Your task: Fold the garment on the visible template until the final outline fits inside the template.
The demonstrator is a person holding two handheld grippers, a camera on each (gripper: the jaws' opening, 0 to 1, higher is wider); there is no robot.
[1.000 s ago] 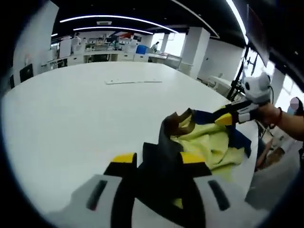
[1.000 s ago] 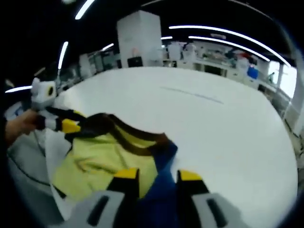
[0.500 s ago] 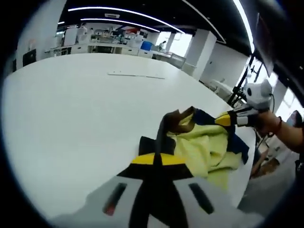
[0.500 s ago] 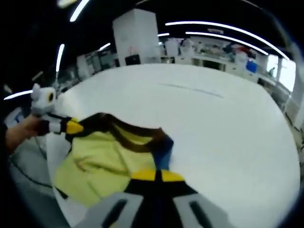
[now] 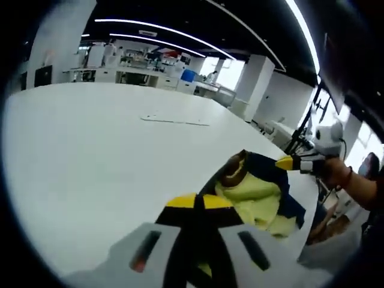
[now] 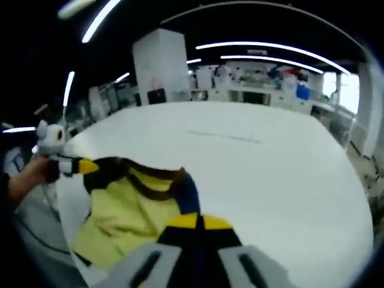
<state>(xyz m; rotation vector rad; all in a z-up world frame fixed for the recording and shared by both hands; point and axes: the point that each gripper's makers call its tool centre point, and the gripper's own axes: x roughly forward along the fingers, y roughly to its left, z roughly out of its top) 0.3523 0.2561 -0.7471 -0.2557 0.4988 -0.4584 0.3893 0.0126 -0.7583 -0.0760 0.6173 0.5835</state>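
Observation:
A yellow garment [image 5: 252,195] with navy and brown trim lies bunched near the white table's [image 5: 90,156] edge, stretched between the two grippers. My left gripper [image 5: 195,201] is shut on its dark edge at the bottom of the left gripper view. There the right gripper [image 5: 287,162] comes in from the right, held by a hand [image 5: 339,174]. In the right gripper view my right gripper [image 6: 198,222] is shut on the navy edge of the garment [image 6: 126,207]. The left gripper [image 6: 84,166] pinches the far corner at the left. A thin marked line [image 5: 175,122] [image 6: 223,136] lies far out on the table [image 6: 270,174].
The wide white tabletop stretches beyond the garment. The table's rounded edge runs just behind the garment, on the person's side. A white pillar [image 6: 156,72] and lab benches [image 5: 132,63] stand far behind the table.
Both grippers went from open around the garment's edges to shut on them. The garment is now drawn tauter between them, and both views have tilted up a little.

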